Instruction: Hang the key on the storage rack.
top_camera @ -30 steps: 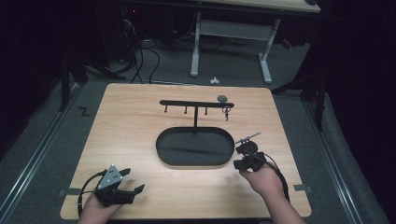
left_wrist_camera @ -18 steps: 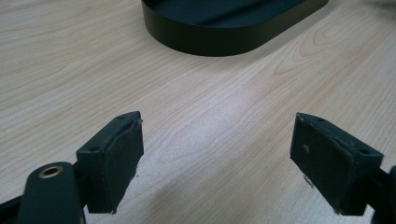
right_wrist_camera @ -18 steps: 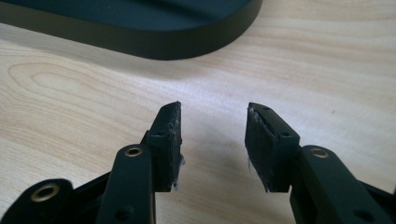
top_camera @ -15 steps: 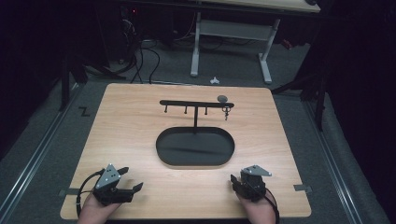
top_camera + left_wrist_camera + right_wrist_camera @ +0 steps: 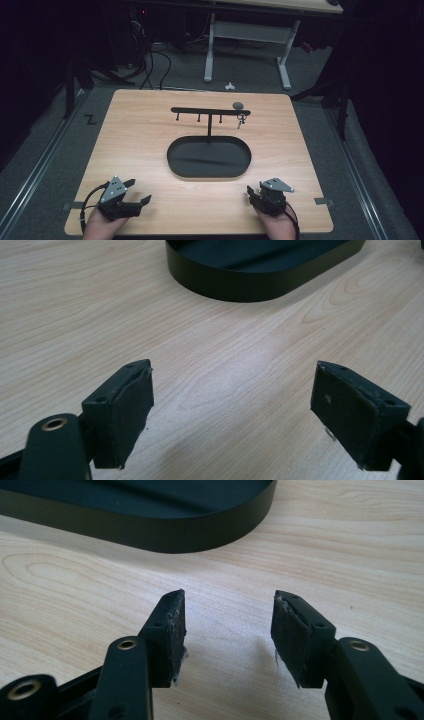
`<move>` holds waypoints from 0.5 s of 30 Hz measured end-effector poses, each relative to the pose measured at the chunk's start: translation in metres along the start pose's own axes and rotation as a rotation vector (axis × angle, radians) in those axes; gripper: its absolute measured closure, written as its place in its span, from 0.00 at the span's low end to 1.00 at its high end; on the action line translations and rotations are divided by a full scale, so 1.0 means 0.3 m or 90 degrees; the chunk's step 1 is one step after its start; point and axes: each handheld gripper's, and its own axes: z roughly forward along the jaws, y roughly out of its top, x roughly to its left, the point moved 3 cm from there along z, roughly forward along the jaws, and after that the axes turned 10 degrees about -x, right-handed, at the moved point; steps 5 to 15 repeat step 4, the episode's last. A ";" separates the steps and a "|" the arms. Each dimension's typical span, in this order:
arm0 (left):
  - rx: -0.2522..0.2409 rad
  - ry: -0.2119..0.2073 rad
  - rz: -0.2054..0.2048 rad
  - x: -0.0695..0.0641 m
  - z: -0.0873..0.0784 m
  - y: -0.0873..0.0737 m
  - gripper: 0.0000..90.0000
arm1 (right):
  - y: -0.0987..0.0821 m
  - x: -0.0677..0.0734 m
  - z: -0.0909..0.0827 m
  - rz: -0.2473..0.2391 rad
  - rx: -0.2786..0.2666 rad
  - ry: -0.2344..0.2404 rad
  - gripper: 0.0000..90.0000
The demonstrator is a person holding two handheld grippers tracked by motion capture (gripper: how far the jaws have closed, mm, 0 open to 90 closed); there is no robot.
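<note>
Left gripper at 7 o'clock on the wooden table, jaws wide apart, nothing between them, low over bare wood. Right gripper at 5 o'clock near the front edge, jaws apart with a narrower gap, also holding nothing. Black oval tray sits at table centre, at 12 o'clock from both grippers, well apart from them. Thin black T-shaped rack rises from the tray's far rim; a small key-like item hangs under its 3 o'clock end, too small to tell exactly.
</note>
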 end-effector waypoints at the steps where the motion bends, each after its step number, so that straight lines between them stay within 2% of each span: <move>1: 0.001 0.000 0.001 0.002 -0.003 -0.001 0.20 | 0.002 0.000 0.000 0.001 0.000 -0.003 0.54; 4: 0.002 0.000 0.010 -0.004 -0.008 -0.002 0.20 | 0.010 -0.007 0.003 0.008 -0.004 -0.012 0.54; 15: 0.002 0.000 0.010 -0.004 -0.008 -0.002 0.20 | 0.010 -0.007 0.003 0.008 -0.004 -0.012 0.54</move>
